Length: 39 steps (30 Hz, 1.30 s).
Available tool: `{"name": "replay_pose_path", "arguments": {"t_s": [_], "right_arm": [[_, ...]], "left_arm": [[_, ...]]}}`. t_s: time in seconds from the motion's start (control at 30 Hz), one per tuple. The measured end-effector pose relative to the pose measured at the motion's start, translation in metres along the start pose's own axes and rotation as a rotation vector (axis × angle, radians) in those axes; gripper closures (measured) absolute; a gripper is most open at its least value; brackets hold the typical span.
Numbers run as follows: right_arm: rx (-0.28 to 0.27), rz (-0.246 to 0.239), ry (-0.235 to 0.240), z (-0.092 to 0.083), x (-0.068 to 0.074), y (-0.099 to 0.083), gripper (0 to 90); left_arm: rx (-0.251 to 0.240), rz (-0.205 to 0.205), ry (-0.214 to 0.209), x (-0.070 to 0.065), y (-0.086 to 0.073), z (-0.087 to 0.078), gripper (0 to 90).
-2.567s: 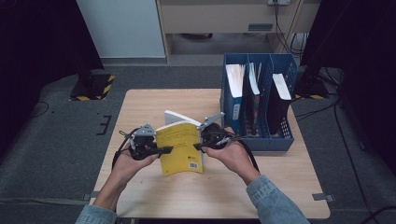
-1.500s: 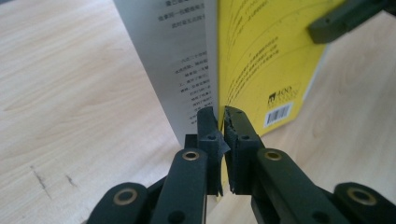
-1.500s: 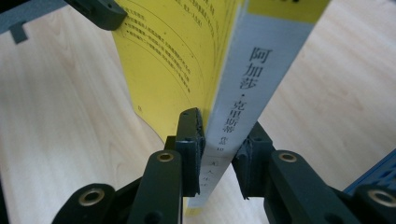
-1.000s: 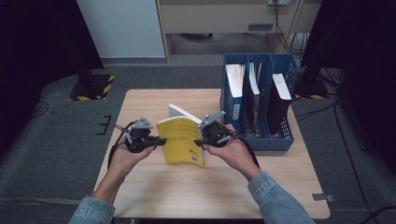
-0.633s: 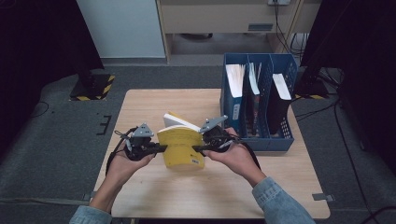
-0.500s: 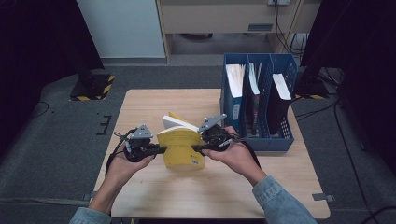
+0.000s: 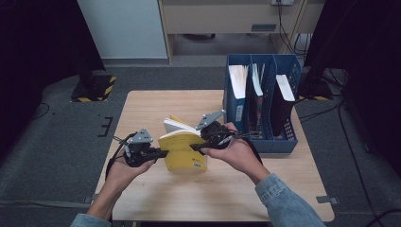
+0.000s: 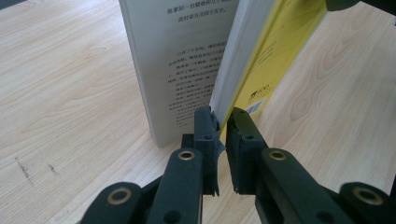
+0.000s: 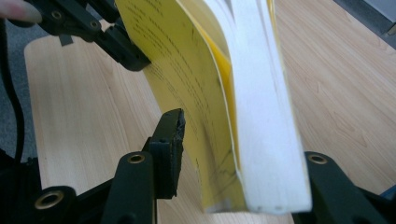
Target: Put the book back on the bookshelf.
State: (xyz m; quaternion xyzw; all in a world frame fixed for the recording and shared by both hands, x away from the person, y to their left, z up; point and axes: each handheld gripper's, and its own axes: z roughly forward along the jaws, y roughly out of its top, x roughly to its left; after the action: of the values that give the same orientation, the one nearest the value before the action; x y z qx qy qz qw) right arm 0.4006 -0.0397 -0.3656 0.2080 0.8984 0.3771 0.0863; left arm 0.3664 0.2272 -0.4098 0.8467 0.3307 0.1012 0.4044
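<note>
A yellow paperback book [image 7: 182, 151] stands on its lower edge on the wooden table [image 7: 156, 104], partly fanned open. My left gripper [image 7: 161, 153] comes in from the left. In the left gripper view its jaws [image 8: 223, 119] are shut on the edge of the yellow cover [image 8: 275, 51], beside a printed white page [image 8: 187, 56]. My right gripper [image 7: 194, 147] reaches the book from the right. Its jaws [image 9: 243, 130] have just been opening and straddle the book's corner: the near finger [image 9: 170, 140] stands off the yellow cover [image 9: 187, 60], and the thick page block [image 9: 261, 116] hides the other.
A blue file rack [image 7: 274, 142] with several upright folders and papers stands on the table's right side, just behind my right hand. Bare table lies in front of the book and to the far left. Dark floor and cables surround the table.
The book has been tipped up more upright between the two grippers and drawn slightly nearer the person. The right gripper's jaws have spread apart; the left still pinches the cover.
</note>
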Motion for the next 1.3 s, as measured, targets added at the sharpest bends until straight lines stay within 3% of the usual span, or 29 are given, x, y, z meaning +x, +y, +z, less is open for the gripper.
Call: {"name": "replay_pose_path", "arguments": {"t_s": [0.23, 0.4, 0.6, 0.67, 0.8, 0.93, 1.03, 1.17, 1.3], "right_arm": [[0.004, -0.009, 0.009, 0.002, 0.001, 0.008, 55.6], [0.001, -0.008, 0.013, 0.003, 0.001, 0.008, 56.4], [0.001, -0.015, 0.019, 0.002, 0.002, 0.008, 57.9], [0.001, -0.019, 0.025, 0.002, 0.003, 0.009, 57.9], [0.005, -0.020, 0.027, 0.003, 0.003, 0.010, 57.9], [0.010, -0.028, 0.029, 0.003, 0.002, 0.013, 57.8], [0.008, -0.035, 0.039, 0.005, 0.003, 0.016, 55.4], [0.017, -0.045, 0.050, 0.007, 0.003, 0.021, 55.0], [0.019, -0.039, 0.061, 0.010, 0.001, 0.024, 55.6]], "left_arm": [[-0.006, -0.002, 0.000, 0.000, -0.001, 0.000, 82.2], [-0.034, -0.032, 0.022, 0.001, -0.004, 0.001, 78.4], [-0.060, -0.077, 0.069, 0.005, -0.014, -0.001, 56.4], [-0.065, -0.081, 0.088, 0.007, -0.020, -0.003, 53.4], [-0.100, -0.146, 0.136, 0.012, -0.037, -0.006, 44.1], [-0.093, -0.167, 0.189, 0.018, -0.056, -0.003, 44.6], [-0.028, -0.137, 0.254, 0.025, -0.066, 0.000, 43.5], [0.013, -0.168, 0.271, 0.033, -0.078, 0.004, 40.8], [0.037, -0.159, 0.301, 0.032, -0.079, 0.006, 34.6]]}}
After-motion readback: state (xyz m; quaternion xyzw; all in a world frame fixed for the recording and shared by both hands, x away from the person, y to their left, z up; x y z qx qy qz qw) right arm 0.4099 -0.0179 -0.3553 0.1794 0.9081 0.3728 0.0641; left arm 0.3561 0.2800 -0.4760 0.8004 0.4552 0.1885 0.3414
